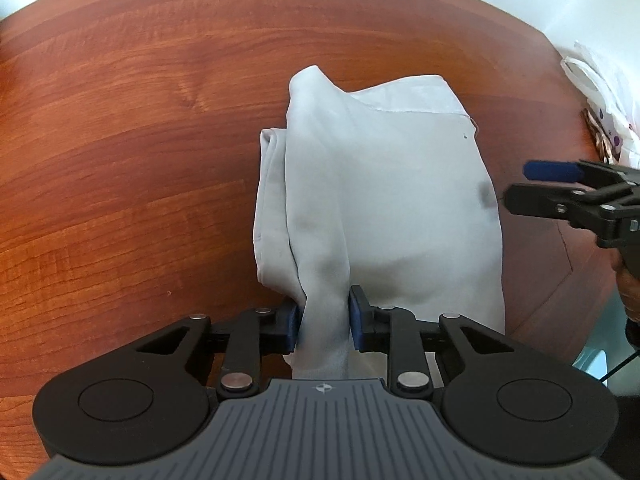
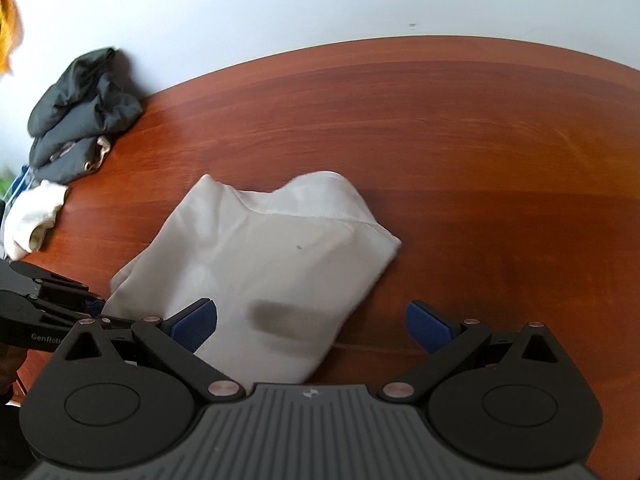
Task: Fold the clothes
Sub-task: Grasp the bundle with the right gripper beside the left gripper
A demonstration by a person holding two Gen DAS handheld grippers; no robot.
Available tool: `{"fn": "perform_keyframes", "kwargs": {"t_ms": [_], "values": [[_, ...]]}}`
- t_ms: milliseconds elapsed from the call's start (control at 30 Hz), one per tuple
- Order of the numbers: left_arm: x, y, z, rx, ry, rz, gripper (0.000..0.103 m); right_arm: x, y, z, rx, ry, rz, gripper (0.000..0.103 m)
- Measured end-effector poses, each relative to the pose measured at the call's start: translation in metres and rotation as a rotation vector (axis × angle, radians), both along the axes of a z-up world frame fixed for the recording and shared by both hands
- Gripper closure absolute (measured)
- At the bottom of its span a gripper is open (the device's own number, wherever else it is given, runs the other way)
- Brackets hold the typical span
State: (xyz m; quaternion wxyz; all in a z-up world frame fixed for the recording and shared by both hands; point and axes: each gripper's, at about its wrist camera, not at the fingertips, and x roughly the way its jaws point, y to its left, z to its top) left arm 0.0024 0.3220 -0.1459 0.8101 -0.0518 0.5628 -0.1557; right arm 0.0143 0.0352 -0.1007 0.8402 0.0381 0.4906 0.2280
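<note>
The left gripper (image 1: 323, 322) pinches a bunched near edge of the white garment (image 1: 384, 208) between its blue pads; the right gripper (image 2: 311, 324) stands wide apart, holding nothing, over the cloth's near corner; the garment lies partly folded on the wooden table (image 2: 500, 160); farther back at the left edge sit a cream cloth (image 2: 34, 216) and a dark garment (image 2: 80, 116)

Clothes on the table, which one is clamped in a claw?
The light grey garment, pinched at its near edge by the left claw; the dark bundle and cream piece lie untouched.
</note>
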Motion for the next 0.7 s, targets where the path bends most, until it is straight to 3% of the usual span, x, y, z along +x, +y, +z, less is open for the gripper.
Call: {"fn": "perform_keyframes", "kwargs": {"t_ms": [167, 533, 700], "values": [[0.001, -0.001, 0.0, 0.001, 0.002, 0.005, 0.072, 0.016, 0.014, -0.01, 0.014, 0.011, 0.045, 0.001], [-0.006, 0.003, 0.001, -0.014, -0.006, 0.014, 0.072, 0.027, 0.022, -0.026, 0.057, 0.057, 0.053, 0.031], [-0.01, -0.001, 0.004, -0.016, -0.035, 0.004, 0.083, 0.023, 0.024, -0.024, 0.083, 0.068, 0.066, 0.075]]}}
